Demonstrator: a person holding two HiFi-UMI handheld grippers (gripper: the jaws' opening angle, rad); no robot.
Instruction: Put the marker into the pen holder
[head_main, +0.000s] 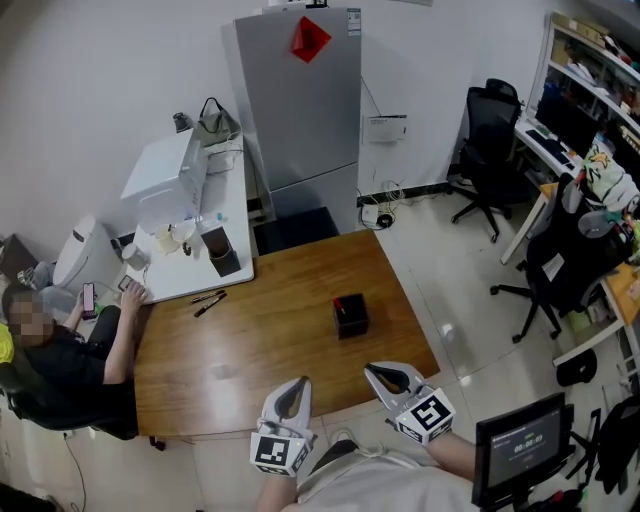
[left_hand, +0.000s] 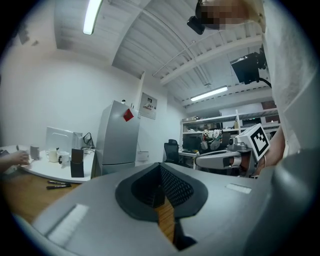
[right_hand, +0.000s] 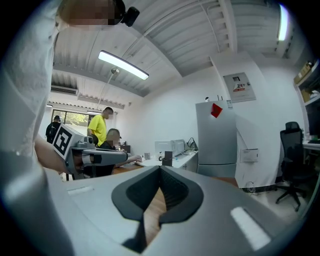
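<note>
A black square pen holder stands on the wooden table, right of its middle. Two dark markers lie side by side at the table's far left, and they show small in the left gripper view as markers. My left gripper hovers at the table's near edge, jaws shut with nothing held. My right gripper hangs beside it, just in front of the pen holder, also shut with nothing in it. Both gripper views look along closed jaws, left gripper and right gripper.
A white side table at the far left carries a dark box, cups and a white machine. A seated person is at the left edge. A grey fridge stands behind; office chairs to the right.
</note>
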